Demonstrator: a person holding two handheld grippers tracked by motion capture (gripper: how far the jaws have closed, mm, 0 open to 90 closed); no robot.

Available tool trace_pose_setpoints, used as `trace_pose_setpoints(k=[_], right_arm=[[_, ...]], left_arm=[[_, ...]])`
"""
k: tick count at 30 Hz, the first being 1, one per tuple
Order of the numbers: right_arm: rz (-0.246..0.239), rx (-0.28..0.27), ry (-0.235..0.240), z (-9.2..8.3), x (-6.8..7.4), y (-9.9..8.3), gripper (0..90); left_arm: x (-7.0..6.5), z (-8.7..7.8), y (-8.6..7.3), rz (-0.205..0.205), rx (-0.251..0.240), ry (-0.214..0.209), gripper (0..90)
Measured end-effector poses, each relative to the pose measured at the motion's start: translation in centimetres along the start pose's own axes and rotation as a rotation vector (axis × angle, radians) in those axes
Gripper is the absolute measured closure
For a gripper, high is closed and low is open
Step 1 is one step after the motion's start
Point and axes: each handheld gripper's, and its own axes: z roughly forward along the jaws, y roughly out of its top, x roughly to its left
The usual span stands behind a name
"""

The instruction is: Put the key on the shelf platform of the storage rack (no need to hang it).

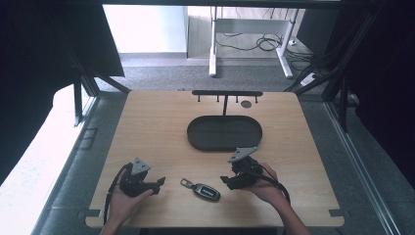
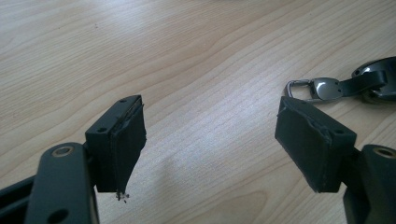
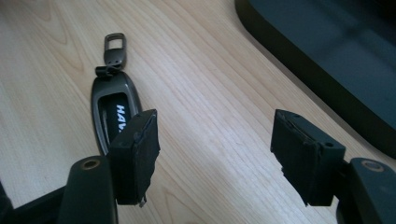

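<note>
A dark car key fob (image 1: 205,191) with a metal clip (image 1: 186,183) lies on the wooden table (image 1: 156,122) near its front edge, between the two hands. My left gripper (image 1: 161,182) rests to the fob's left, open and empty; in its own view the clip (image 2: 317,88) lies just beyond the right pad (image 2: 308,144). My right gripper (image 1: 222,180) stands open to the fob's right, nothing between its pads. In the right gripper view the fob (image 3: 112,116) lies behind the left pad (image 3: 137,149), clip (image 3: 115,46) pointing away.
A black oval tray (image 1: 195,139) sits at the table's middle, with a black T-shaped hook rack (image 1: 226,94) rising behind it. The tray's rim (image 3: 299,70) runs close on the right in the right gripper view. Bare wood lies to both sides.
</note>
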Motion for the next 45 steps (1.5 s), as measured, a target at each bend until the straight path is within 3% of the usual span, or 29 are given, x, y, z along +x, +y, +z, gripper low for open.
trace_pose_setpoints(k=[45], right_arm=[[-0.138, 0.093, 0.114, 3.9, 5.0, 2.4, 32.9]], left_arm=[[-0.1, 0.0, 0.0, 0.004, -0.001, -0.002, 24.7]])
